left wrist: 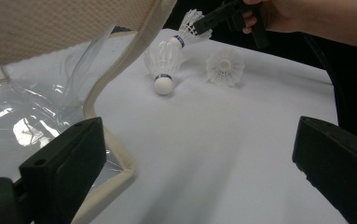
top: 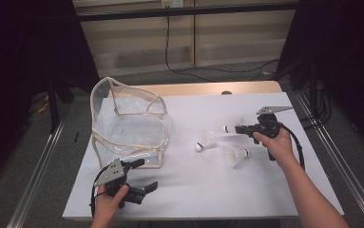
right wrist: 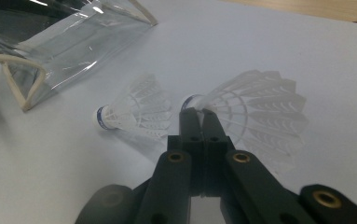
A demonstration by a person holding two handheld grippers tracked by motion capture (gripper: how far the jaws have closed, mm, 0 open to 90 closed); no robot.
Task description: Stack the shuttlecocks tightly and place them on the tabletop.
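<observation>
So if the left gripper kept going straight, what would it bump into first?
Probably the nearest shuttlecock, lying ahead between the open jaws of the left gripper. The bag's edge runs close beside that line, so depth is uncertain.

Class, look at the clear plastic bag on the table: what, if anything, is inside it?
The clear plastic bag looks empty: the white table shows through its walls. All three shuttlecocks are outside it, one pinched by the right gripper. Glare hides some corners.

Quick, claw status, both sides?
Left claw: open, holding nothing, beside the bag.
Right claw: shut on a shuttlecock.
</observation>
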